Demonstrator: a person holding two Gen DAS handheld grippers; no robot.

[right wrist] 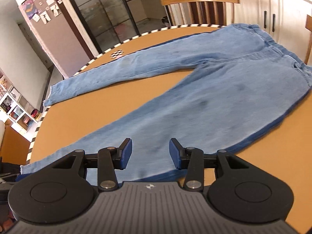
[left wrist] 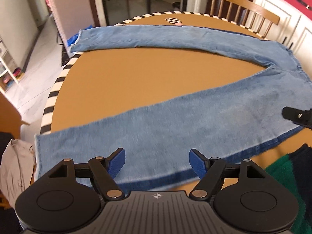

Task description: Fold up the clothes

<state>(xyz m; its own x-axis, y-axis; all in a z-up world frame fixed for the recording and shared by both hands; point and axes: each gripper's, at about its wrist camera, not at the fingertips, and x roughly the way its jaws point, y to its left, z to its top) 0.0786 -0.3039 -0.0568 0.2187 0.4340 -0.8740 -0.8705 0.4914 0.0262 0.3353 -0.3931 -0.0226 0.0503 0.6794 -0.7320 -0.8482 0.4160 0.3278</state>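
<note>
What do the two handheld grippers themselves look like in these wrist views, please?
Both look alike. The left gripper and right gripper each have a ribbed grey body with a small round emblem, two black round housings, black linkage arms with silver pivot pins, and fingers faced with textured blue pads. No cables, hands or sleeves show.

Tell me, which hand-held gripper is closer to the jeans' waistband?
Right. The right hand-held gripper is over the near leg's thigh; the left hand-held gripper is nearer its hem, farther from the waistband.
</note>
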